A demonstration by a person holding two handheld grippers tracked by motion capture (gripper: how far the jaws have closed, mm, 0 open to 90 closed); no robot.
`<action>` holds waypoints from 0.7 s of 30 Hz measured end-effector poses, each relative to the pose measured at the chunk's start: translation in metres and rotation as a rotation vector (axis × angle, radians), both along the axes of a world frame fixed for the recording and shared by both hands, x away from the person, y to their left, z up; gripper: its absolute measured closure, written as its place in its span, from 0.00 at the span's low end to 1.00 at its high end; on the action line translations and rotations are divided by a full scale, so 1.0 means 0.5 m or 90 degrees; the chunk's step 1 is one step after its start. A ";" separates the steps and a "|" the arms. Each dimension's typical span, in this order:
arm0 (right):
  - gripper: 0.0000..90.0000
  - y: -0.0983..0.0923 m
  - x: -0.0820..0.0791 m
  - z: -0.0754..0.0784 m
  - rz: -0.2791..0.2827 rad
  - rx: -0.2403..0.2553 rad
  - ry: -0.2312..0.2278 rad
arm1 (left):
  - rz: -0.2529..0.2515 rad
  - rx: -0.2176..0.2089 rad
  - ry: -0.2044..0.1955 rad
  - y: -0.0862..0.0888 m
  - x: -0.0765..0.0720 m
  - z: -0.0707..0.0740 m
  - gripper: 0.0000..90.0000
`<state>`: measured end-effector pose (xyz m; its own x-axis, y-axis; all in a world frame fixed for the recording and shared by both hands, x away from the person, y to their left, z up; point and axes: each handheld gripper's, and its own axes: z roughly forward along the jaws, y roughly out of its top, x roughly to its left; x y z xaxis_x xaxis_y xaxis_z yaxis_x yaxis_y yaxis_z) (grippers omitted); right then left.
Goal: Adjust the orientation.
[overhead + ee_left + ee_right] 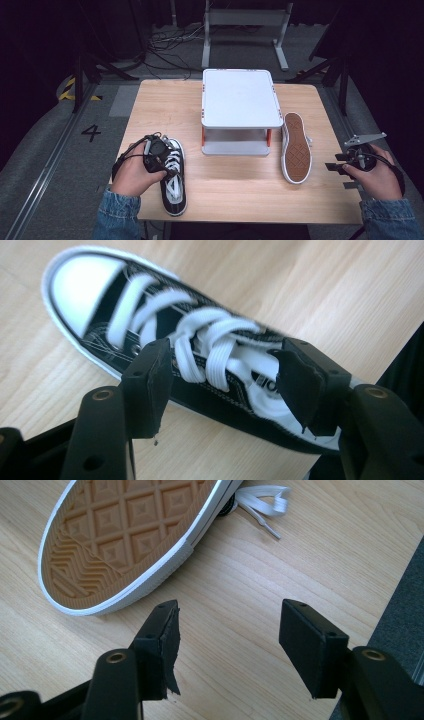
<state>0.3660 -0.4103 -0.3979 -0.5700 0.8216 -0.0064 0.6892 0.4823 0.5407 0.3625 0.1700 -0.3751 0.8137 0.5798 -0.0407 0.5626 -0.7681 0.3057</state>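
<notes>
- Left gripper (227, 385) jaws spread wide over the black sneaker (165, 345), not touching it.
- Right gripper (227, 645) gapes empty beside the overturned sneaker (125, 535); its loose lace shows.

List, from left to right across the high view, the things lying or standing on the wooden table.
Black sneaker, upright → white two-tier stand → second sneaker, lying on its side with the tan sole showing.
</notes>
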 end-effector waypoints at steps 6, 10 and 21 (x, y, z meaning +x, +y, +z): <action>0.47 0.003 0.000 -0.002 0.012 0.001 0.002 | -0.041 0.026 0.005 -0.015 0.021 -0.038 0.40; 0.47 0.006 0.001 -0.006 0.017 -0.002 0.003 | -0.047 0.022 -0.001 -0.012 0.029 -0.042 0.52; 0.47 0.007 -0.002 -0.005 0.020 -0.004 0.000 | 0.026 -0.053 0.023 0.014 0.037 -0.043 0.90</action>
